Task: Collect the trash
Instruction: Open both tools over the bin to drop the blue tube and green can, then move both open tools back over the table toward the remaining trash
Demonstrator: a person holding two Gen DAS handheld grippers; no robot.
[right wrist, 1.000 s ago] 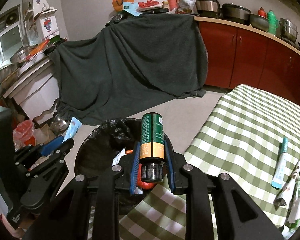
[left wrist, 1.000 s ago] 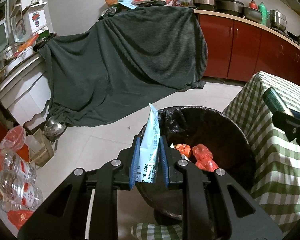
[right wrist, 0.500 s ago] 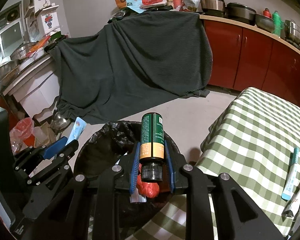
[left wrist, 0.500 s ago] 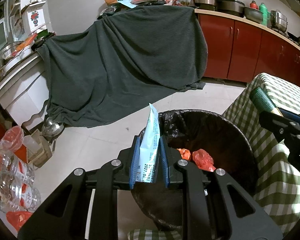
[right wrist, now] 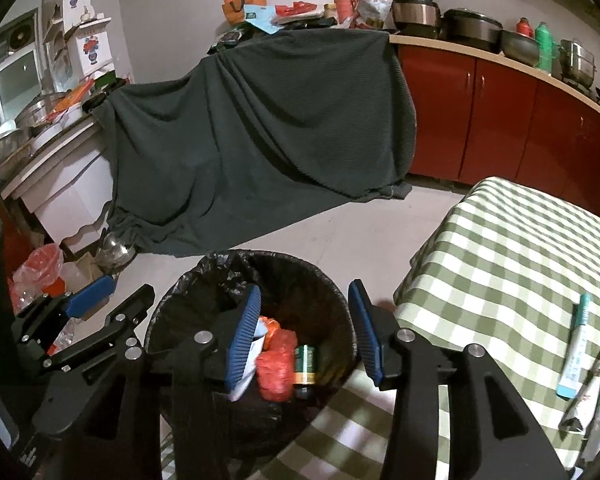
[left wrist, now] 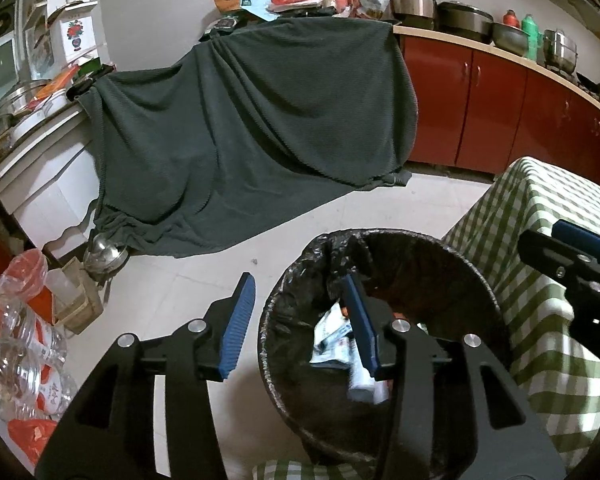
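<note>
The pale blue packet (left wrist: 366, 384) in the trash bin (left wrist: 480, 280) is motion-blurred, its print unreadable, and partly hidden behind the left gripper's (left wrist: 300, 324) right finger. The green bottle (right wrist: 305, 366) lies half buried beside red wrappers (right wrist: 276, 364). At the table's (right wrist: 500, 264) right edge, crumpled wrappers (right wrist: 592, 392) are cut off.

Both fisheye cameras are sitting just behind their own 2 blue-padded fingers, angling downward over the round black-bagged trash bin (left wrist: 380, 320) (right wrist: 256, 320). The left wrist view is looking from the bin's left side, the right wrist view from nearer the green-checked tablecloth (right wrist: 500, 264) (left wrist: 540, 280). Both are sharing the bin, the dark green draped cloth (left wrist: 252, 132) (right wrist: 260, 132) and the red cabinets (left wrist: 492, 104) (right wrist: 500, 120); each is catching the other gripper at its edge.
</note>
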